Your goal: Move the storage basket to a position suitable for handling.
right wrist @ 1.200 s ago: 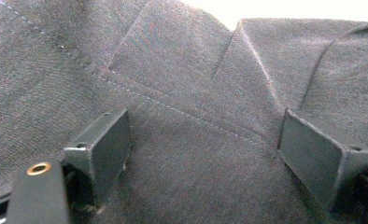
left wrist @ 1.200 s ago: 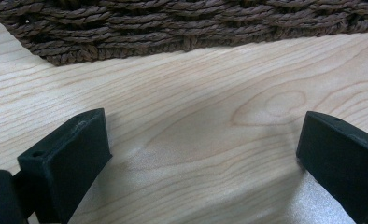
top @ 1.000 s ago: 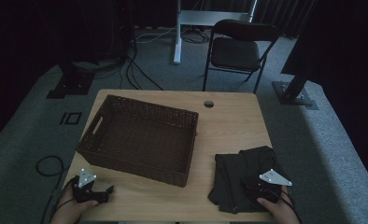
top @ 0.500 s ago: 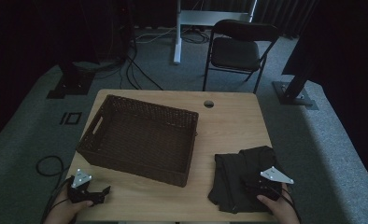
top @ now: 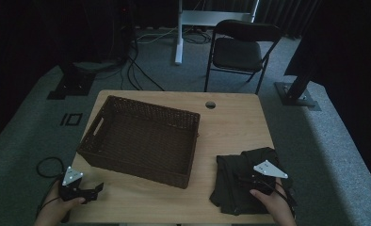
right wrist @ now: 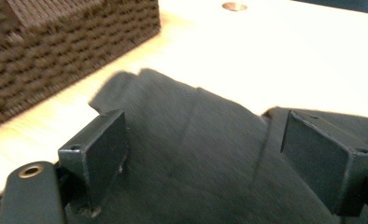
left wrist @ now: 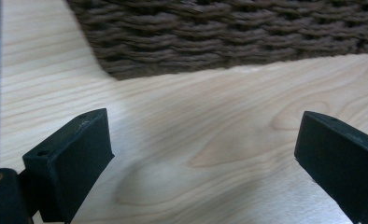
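Note:
A dark folded cloth (top: 242, 179) lies at the front right of the wooden table (top: 230, 127). My right gripper (top: 252, 181) hovers over it, jaws open with the cloth (right wrist: 205, 154) spread beneath and between them. A dark brown wicker basket (top: 141, 139) stands empty at the table's left middle. My left gripper (top: 92, 190) rests low at the front left corner, open, with bare wood (left wrist: 205, 154) between its jaws and the basket wall (left wrist: 219, 32) just ahead.
A small round hole (top: 210, 104) sits near the table's far edge. Beyond the table stand a black folding chair (top: 237, 49), a white stand (top: 179, 33) and cables on grey carpet. A black cable (top: 47, 165) trails off the left gripper.
The left gripper has slid slightly toward the table's front left edge. The right gripper has shifted a little over the cloth. Cloth and basket have not moved.

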